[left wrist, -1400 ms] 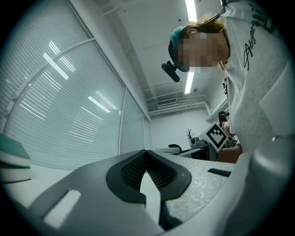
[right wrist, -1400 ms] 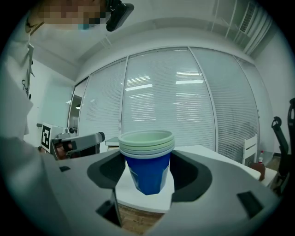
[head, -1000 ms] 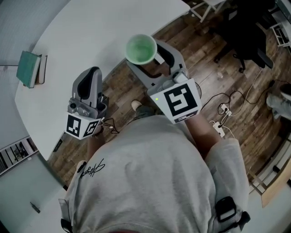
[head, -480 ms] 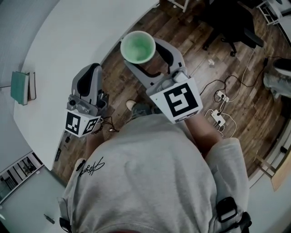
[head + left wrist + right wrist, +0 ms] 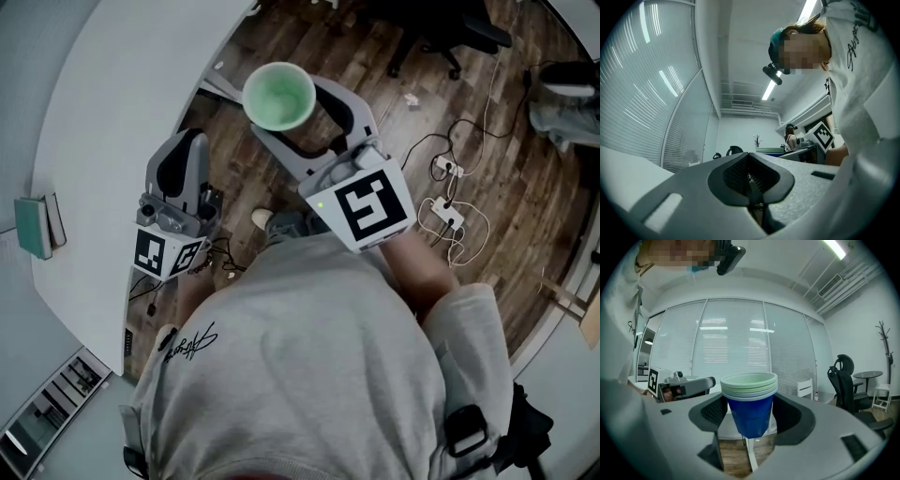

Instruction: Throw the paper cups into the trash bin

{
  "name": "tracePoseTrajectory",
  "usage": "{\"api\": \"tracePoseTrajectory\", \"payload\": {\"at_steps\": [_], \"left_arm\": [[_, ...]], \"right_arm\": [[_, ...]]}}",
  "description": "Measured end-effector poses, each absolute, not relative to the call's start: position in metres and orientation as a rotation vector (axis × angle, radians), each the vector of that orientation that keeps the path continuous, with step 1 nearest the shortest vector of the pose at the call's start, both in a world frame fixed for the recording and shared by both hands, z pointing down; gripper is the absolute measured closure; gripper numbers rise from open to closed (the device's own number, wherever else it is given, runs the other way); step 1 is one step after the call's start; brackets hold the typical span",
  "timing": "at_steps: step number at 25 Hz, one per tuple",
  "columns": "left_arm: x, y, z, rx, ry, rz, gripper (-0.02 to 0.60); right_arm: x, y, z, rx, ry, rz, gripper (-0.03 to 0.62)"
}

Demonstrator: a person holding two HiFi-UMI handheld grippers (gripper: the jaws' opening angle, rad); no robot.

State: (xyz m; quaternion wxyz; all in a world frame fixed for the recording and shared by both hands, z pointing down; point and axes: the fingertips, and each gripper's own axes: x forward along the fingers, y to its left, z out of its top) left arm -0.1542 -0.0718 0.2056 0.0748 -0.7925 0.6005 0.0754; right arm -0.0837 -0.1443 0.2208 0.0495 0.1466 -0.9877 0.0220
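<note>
Squarely between the right gripper's [image 5: 298, 120] jaws sat the stacked cups [image 5: 750, 404], gripped upright, blue outermost with pale green rims on top. They hung over wood floor [image 5: 394, 103], beside the white table [image 5: 122, 84]. Left gripper [image 5: 184, 167]: jaws pressed together, nothing between them.

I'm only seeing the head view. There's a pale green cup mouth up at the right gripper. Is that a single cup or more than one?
Observer: More than one. The right gripper view shows a nested stack of paper cups, blue on the outside, with three rims stacked at its top.
Operator: Okay. The left gripper looks side-on to me. Are its jaws open, and is anything in them?
Observer: In the left gripper view, the left gripper has its jaws together, with nothing between them.
</note>
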Motion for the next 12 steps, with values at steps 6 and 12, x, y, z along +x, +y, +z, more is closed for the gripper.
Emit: {"api": "tracePoseTrajectory", "payload": {"at_steps": [6, 12], "left_arm": [[-0.129, -0.098, 0.207, -2.471, 1.7, 0.239, 0.577], [-0.106, -0.124, 0.208, -2.567, 1.571, 0.248, 0.577]], "right_arm": [[-0.052, -0.164, 0.22, 0.58, -2.988, 0.067, 0.302], [-0.023, -0.178, 0.223, 0.72, -2.958, 0.091, 0.301]]}}
